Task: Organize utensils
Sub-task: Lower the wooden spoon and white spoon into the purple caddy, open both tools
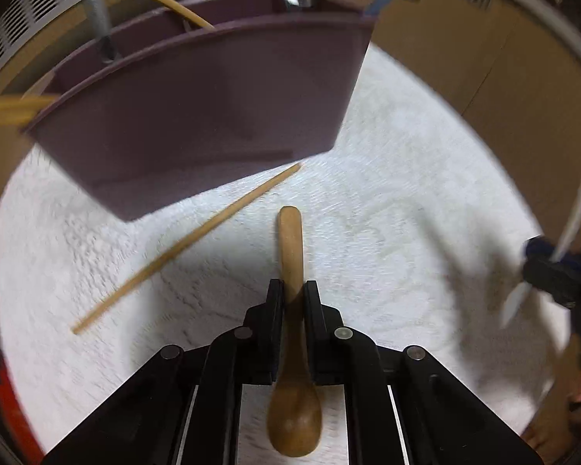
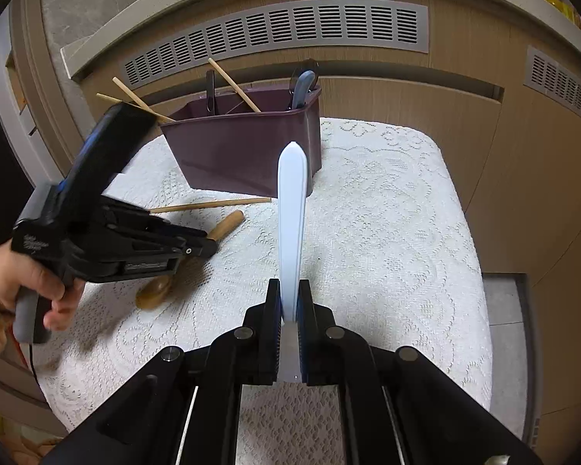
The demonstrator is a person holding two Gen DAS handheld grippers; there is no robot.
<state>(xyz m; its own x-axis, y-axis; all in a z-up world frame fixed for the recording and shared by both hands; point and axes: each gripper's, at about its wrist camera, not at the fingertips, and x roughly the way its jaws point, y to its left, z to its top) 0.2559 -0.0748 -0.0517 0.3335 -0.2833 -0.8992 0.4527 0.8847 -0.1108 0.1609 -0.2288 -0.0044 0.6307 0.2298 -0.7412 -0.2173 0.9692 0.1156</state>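
Clamping the wooden spoon [image 1: 290, 255] by its handle, the left gripper [image 1: 293, 290] points its long axis toward the purple caddy [image 1: 197, 116] just ahead; the right gripper [image 2: 289, 302], farther back, pinches a pale blue utensil [image 2: 291, 209] aimed likewise; one chopstick [image 1: 186, 248] lies on the cloth

Caddy [image 2: 248, 147] at back of cloth [image 2: 387, 232]; loose chopstick [image 2: 213, 205] just before it, wooden spoon [image 2: 224, 226] nearer, left of the white utensil [image 2: 291, 209].
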